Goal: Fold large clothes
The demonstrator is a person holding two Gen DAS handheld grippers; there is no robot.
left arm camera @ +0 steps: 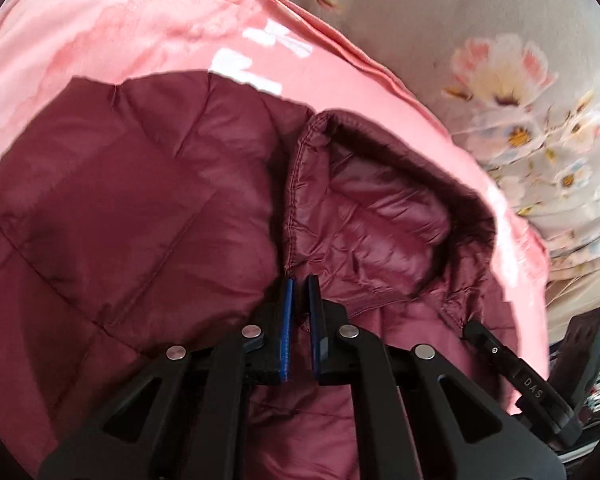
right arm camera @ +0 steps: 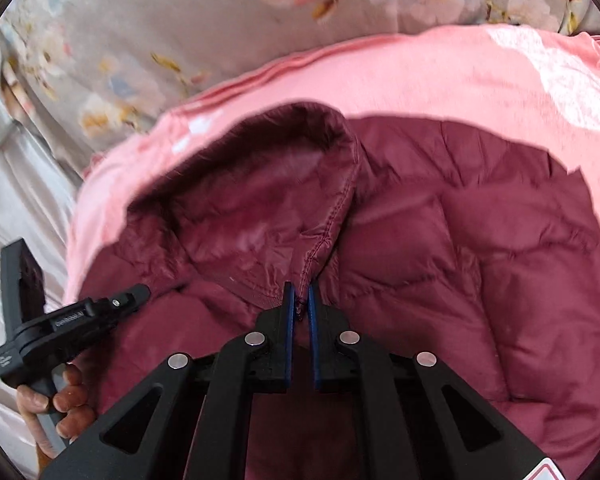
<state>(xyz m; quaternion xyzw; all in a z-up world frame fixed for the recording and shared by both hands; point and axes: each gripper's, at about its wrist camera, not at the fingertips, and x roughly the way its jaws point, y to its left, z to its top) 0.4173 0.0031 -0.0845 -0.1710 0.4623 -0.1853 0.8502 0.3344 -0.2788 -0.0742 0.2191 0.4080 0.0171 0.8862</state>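
Note:
A maroon quilted puffer jacket (left arm camera: pixel 120 200) lies spread out, its hood (left arm camera: pixel 380 220) open toward the right in the left wrist view. My left gripper (left arm camera: pixel 300 284) is shut on the jacket fabric at the hood's base seam. In the right wrist view the jacket (right arm camera: pixel 460 260) fills the middle, with the hood (right arm camera: pixel 252 208) to the left. My right gripper (right arm camera: pixel 300 292) is shut on the hood's seam edge, a pinch of fabric between its blue pads. Each gripper shows in the other's view: the right one (left arm camera: pixel 470 326) and the left one (right arm camera: pixel 142 292), held by a hand (right arm camera: pixel 64 404).
Under the jacket lies a pink cloth (left arm camera: pixel 100 32) with white print, which also shows in the right wrist view (right arm camera: pixel 420 80). All rests on a grey floral bed sheet (left arm camera: pixel 440 40) (right arm camera: pixel 160 8). A pale silky fabric (right arm camera: pixel 20 208) lies at the left edge.

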